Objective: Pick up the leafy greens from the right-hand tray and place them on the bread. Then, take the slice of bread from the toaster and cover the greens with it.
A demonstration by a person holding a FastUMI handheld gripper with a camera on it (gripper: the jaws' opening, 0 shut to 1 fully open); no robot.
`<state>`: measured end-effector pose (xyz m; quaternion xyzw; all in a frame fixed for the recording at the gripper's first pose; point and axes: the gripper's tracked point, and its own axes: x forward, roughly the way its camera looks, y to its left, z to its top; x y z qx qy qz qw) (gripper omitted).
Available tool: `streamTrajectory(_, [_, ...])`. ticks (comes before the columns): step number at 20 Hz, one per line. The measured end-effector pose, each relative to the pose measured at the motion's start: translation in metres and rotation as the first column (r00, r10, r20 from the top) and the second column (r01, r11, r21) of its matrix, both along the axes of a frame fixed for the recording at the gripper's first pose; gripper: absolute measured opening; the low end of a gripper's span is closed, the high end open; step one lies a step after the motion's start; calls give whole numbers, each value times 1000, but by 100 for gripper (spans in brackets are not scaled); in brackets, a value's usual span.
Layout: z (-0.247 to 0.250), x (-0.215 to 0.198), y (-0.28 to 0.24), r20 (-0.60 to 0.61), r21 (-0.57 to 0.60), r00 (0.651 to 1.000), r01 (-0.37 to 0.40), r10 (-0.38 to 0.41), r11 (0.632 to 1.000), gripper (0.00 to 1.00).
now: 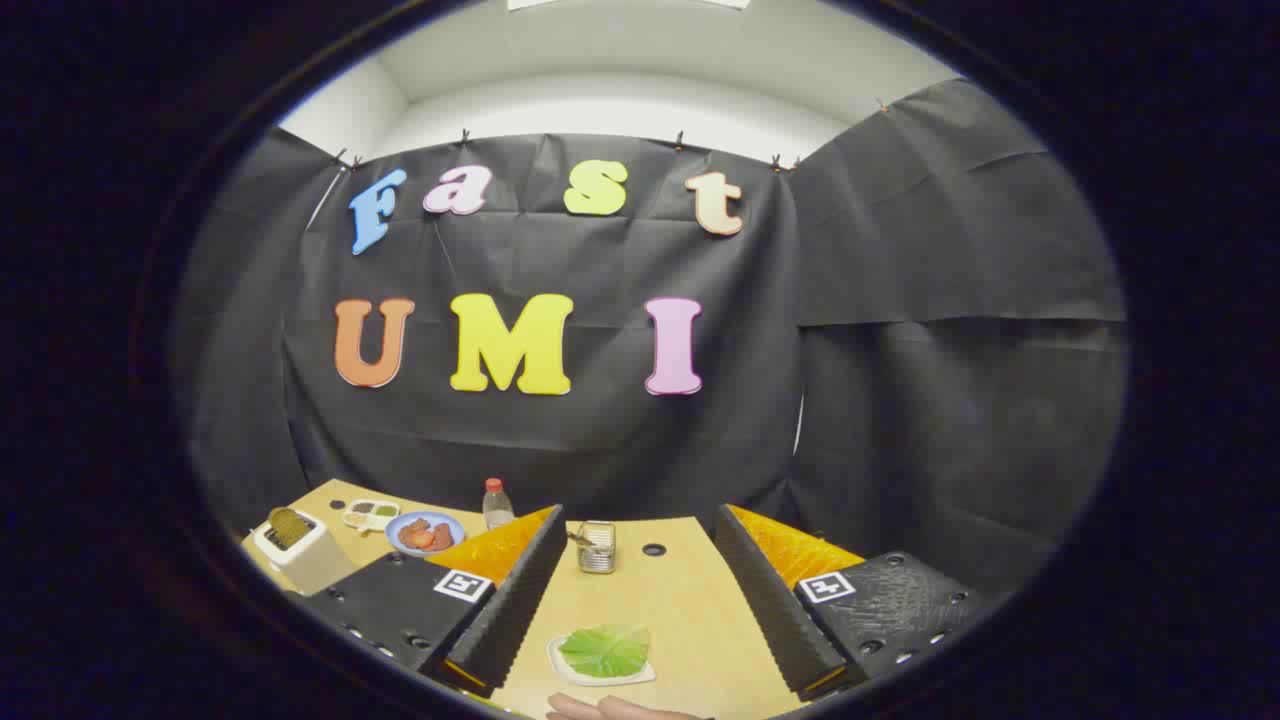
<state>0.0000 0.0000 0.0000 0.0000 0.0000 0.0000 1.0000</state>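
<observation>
Gripper (pixel 630 600): fingers spread wide, nothing held between them, raised above the table (pixel 680 590).

Leafy greens (pixel 605 650): lying flat on the bread (pixel 600 673), which rests on the table between the fingers, near their bases. Judged from this, the first stage, greens onto bread, is done.

Toaster (pixel 300 550): stands well apart from the sandwich, beyond the left finger at the table's far left side. A browned slice of bread (pixel 290 525) stands up out of its slot, untouched. The second stage, fetching this slice and covering the greens, remains entirely to do.

Other items: a blue plate (pixel 425 533) with reddish food and a small tray (pixel 370 513) sit beside the toaster; a bottle (pixel 497 503) and a metal holder (pixel 597 547) stand beyond the fingers. A person's hand (pixel 610 708) shows just near the bread.
</observation>
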Motion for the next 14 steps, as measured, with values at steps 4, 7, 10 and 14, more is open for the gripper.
streamTrajectory(4, [2,9,4,6,0,999,-51,51,999,95])
streamTrajectory(7, [1,15,6,18,-9,996,-91,91,996,95])
streamTrajectory(10, [-11,26,5,10,-3,993,-121,121,993,95])
streamTrajectory(14, [-42,48,0,-41,6,985,-166,166,986,95])
